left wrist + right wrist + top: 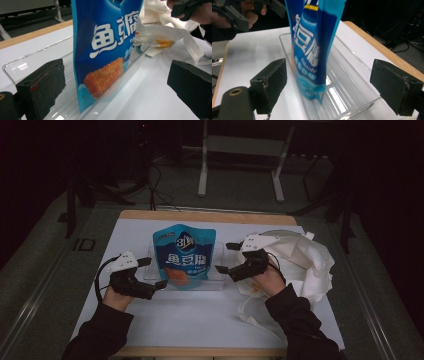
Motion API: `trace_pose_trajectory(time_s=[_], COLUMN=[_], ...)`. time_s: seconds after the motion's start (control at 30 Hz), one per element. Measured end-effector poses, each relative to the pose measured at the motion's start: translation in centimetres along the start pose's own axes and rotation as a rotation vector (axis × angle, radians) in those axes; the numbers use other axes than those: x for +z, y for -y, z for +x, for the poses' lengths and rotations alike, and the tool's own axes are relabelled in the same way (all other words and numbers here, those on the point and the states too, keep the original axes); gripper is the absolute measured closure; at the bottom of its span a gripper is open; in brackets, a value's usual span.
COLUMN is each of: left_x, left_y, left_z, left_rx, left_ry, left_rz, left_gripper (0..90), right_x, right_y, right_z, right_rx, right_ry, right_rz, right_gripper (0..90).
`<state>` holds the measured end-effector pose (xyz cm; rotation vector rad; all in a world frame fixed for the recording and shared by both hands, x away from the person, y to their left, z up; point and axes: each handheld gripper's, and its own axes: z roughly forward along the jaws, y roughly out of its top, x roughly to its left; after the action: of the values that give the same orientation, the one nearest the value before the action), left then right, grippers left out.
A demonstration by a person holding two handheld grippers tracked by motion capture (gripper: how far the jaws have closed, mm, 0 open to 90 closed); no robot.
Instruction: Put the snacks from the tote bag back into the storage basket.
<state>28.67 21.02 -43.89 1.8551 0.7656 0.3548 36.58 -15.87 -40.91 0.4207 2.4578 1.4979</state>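
1. One blue snack pouch (184, 256) stands upright in clear tray (216, 279), mid-table; reads "鱼豆腐", "Fishtofu".
2. Left gripper (153, 273) and right gripper (227, 257): jaws spread, flanking pouch, no contact.
3. White cloth bag (305, 262) beside the right hand.

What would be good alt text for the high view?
A blue snack pouch stands in a clear tray on a white table, between a person's open left gripper and open right gripper; a white cloth bag lies at right.
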Motion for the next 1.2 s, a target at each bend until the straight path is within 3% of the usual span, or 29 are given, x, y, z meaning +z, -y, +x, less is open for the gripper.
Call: trace_pose_trajectory(time_s=[0.4, 0.57, 0.7, 0.9, 1.1, 1.2], left_x=[-0.2, 0.5, 1.5, 3.1, 4.4, 4.9], left_y=[0.5, 0.6, 0.5, 0.3, 0.8, 1.2], left_z=[-3.8, -5.1, -6.3, -8.4, -9.4, -9.6], left_rx=[0.099, 0.114, 0.099, 0.133, 0.149, 0.136], left_ry=[0.036, 0.078, 0.148, 0.210, 0.240, 0.250], left_rz=[0.004, 0.006, 0.007, 0.032, 0.061, 0.067], left_gripper=[1.8, 1.8, 1.8, 1.8, 1.8, 1.8], right_x=[-1.3, -2.2, -3.0, -3.9, -4.5, -4.7], right_y=[2.7, 3.8, 4.4, 5.2, 6.0, 6.6], right_z=[1.4, 2.1, 2.8, 3.5, 3.9, 4.1], right_rx=[0.016, 0.027, 0.026, 0.022, 0.017, 0.031], right_ry=[-0.002, -0.003, 0.007, 0.004, 0.021, 0.044], right_rz=[0.008, 0.003, -0.007, 0.002, -0.007, -0.004], right_gripper=[14.3, 14.2, 14.0, 14.0, 14.0, 13.6])
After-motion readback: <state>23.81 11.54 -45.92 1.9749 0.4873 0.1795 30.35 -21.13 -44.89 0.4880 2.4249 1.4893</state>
